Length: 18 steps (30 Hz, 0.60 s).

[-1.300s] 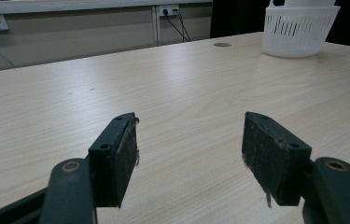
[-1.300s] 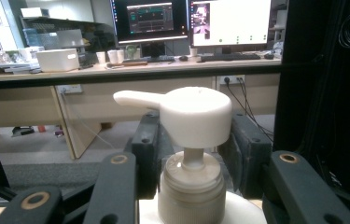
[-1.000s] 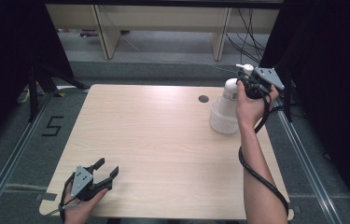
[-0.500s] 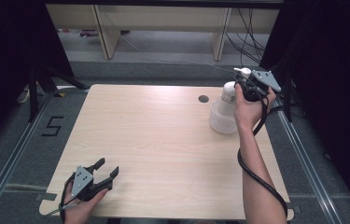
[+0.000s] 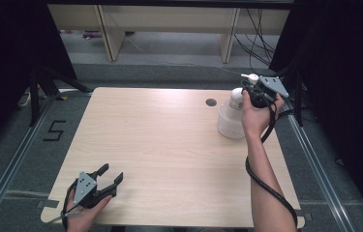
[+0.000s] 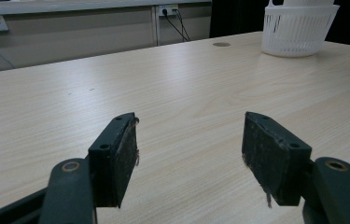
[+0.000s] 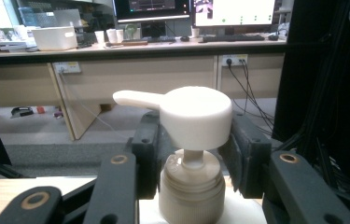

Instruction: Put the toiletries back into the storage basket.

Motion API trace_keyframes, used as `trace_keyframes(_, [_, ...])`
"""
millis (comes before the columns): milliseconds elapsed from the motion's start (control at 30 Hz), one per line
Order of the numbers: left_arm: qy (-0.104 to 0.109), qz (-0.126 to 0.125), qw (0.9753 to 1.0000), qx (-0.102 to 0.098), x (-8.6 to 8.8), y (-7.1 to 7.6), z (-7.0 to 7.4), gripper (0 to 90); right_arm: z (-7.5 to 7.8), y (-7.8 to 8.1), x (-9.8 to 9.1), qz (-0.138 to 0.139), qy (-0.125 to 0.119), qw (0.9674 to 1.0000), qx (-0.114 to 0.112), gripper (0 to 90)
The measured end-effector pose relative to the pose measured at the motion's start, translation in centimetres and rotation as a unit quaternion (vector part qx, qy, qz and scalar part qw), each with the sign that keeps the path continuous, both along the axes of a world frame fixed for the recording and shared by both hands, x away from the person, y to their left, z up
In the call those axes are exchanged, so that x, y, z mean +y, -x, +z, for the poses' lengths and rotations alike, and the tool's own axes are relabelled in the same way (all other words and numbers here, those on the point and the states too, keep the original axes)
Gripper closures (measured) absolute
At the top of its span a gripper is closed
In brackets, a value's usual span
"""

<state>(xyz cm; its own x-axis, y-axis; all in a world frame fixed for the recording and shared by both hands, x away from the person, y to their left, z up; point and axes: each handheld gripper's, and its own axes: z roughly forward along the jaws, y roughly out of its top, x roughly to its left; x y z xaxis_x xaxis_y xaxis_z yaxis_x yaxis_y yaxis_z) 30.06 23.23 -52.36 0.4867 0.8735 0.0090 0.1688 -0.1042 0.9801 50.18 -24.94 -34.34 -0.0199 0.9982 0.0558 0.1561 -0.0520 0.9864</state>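
A pale wood-grain surface stands on grey carpet floor (black curtains on both sides), with a long desk carrying monitors behind.

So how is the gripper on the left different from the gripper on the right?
The left gripper has its jaws wide apart with nothing between them; the right gripper has its jaws shut on the white pump bottle, at the pump head. The left gripper sits low at the near corner of the table; the right gripper is up at the far edge, above the white basket. Both are black, each held in a hand.
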Motion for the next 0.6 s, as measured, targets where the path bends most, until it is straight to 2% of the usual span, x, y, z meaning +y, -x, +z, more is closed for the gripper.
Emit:
trace_keyframes(133, [-0.001, 0.000, 1.0000, 0.000, -0.01, 0.00, 0.00, 35.2, -0.36, 0.02, 0.04, 0.000, -0.003, 1.0000, 0.005, 60.4])
trace_keyframes(167, [-0.001, 0.000, 1.0000, 0.000, -0.01, 0.00, 0.00, 35.2, -0.43, -0.04, -0.06, 0.000, 0.004, 1.0000, 0.002, 60.4])
trace_keyframes(267, [-0.001, 0.000, 1.0000, 0.000, 0.00, 0.00, 0.00, 35.2, -0.48, 0.00, 0.14, 0.000, -0.006, 1.0000, 0.007, 60.4])
trace_keyframes(433, [-0.001, -0.001, 1.0000, 0.000, 0.01, 0.00, 0.00, 35.2, -0.62, -0.08, 0.17, 0.002, 0.001, 1.0000, 0.003, 60.4])
trace_keyframes(600, [0.000, -0.001, 1.0000, -0.001, 0.00, 0.01, 0.00, 35.2, -0.83, 0.00, 0.17, 0.001, 0.001, 0.9999, 0.010, 60.4])
